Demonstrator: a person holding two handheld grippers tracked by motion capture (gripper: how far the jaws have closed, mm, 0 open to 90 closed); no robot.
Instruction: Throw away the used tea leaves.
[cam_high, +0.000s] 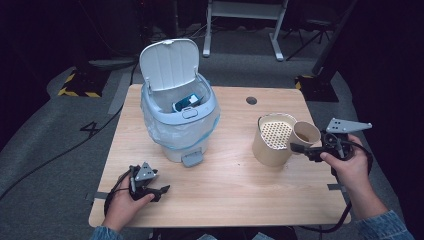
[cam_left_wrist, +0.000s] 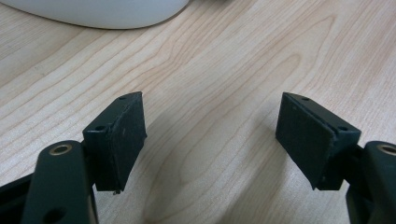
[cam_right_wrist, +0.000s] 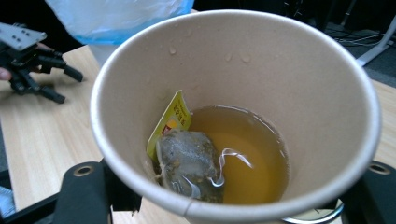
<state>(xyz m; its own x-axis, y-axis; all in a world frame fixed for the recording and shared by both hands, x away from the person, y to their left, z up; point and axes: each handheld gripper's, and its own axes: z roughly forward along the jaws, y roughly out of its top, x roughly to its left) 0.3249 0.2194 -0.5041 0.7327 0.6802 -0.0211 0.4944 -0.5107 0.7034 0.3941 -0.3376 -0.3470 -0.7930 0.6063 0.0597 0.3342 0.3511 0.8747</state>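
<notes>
- High view: pale wood-grain table; right gripper pinching tapered paper cup beside perforated-top canister; lidded plastic bin.
- Left gripper view: left gripper spread wide above bare wood.
- Right gripper view: cup tilted, amber tea, soggy teabag, yellow tag.

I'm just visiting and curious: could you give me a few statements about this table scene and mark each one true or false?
1. The right gripper holds a paper cup. True.
2. The cup is empty. False: it holds tea-coloured liquid and a tea bag.
3. The bin's lid is shut. False: it stands open on the bin.
4. The left gripper has nothing between its jaws. True: they stand apart over the bare table.
5. The tan container has a perforated insert on top. True.
</notes>
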